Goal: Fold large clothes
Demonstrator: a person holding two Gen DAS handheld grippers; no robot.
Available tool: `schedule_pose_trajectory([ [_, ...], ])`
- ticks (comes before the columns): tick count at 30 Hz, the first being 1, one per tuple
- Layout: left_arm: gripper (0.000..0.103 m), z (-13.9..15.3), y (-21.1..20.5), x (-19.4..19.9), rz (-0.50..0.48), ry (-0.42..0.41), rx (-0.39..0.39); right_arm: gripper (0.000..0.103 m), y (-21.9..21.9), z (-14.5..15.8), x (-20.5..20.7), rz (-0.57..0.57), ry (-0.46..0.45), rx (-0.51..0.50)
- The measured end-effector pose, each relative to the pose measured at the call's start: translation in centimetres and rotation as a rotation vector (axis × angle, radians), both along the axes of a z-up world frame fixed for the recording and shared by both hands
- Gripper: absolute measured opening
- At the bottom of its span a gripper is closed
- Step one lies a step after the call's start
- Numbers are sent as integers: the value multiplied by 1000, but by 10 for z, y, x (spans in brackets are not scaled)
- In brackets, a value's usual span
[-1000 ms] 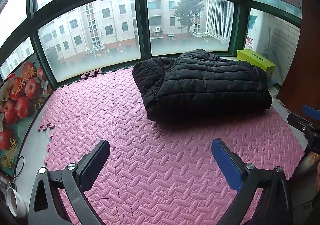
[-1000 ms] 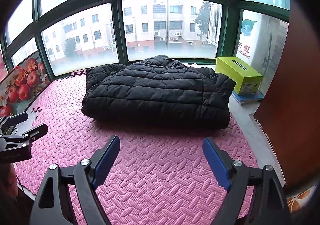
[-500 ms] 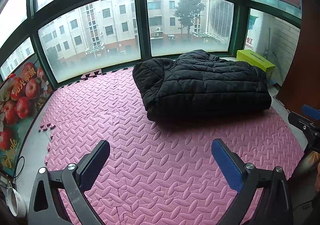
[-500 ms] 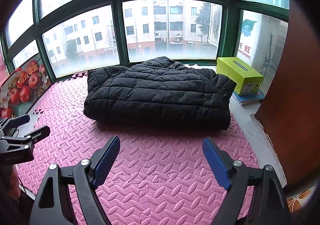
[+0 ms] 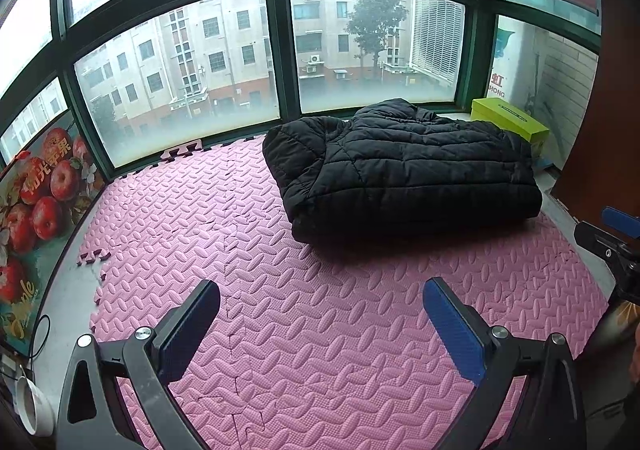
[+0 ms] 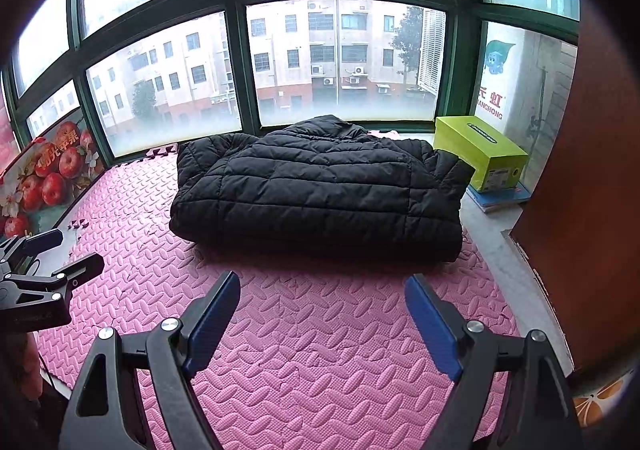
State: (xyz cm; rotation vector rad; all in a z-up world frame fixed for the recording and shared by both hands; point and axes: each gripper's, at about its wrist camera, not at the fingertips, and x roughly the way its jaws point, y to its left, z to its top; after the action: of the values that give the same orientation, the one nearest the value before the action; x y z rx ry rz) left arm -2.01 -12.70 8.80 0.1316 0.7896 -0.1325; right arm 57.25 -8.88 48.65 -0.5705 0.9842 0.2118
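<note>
A black quilted puffer jacket (image 5: 404,170) (image 6: 320,190) lies folded into a thick block on the pink foam mat (image 5: 280,310) (image 6: 320,350), near the window. My left gripper (image 5: 320,302) hangs open above bare mat, well short of the jacket, with nothing between its blue pads. My right gripper (image 6: 322,292) is open too, over the mat just in front of the jacket's near edge. Each gripper shows at the edge of the other's view: the right gripper (image 5: 612,238) and the left gripper (image 6: 52,254).
A lime-green box (image 5: 510,124) (image 6: 480,154) sits on a flat book at the back right. A fruit poster (image 5: 36,210) leans along the left wall. A white cup (image 5: 32,406) and a cable lie on the grey floor at left. Brown furniture (image 6: 580,210) stands at right.
</note>
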Motion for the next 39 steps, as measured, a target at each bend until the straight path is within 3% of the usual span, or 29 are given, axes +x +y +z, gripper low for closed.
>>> schedule_pose_trajectory([
  [39,103,-6,2,5,-10,21,3,92,7,-3,4,23,19,-5],
])
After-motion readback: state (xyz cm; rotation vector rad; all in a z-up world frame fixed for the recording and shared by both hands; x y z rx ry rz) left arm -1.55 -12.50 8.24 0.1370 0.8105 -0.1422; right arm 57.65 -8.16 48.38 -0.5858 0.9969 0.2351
